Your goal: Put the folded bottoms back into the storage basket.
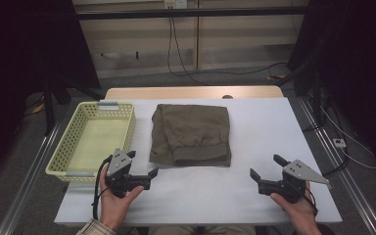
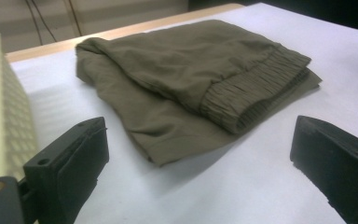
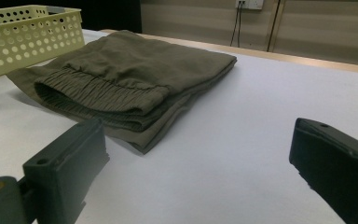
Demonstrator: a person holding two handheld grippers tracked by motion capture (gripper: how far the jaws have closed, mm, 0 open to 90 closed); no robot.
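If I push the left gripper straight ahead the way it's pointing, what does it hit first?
Most likely the folded olive-green fabric garment: its near hem corner lies ahead between the open jaws of the left gripper, with bare white table before it.

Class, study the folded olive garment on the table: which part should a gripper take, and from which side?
Probably the thick elastic-cuffed edge of the folded garment, nearest the person. It stacks into a raised ridge, so the open left gripper or right gripper could come in low from the near side.

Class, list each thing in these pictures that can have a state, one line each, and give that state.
Left tongs: open, holding nothing.
Right tongs: open, holding nothing.
Trousers: folded, lying flat on the table.
Basket: upright, nothing in it, beside the trousers.
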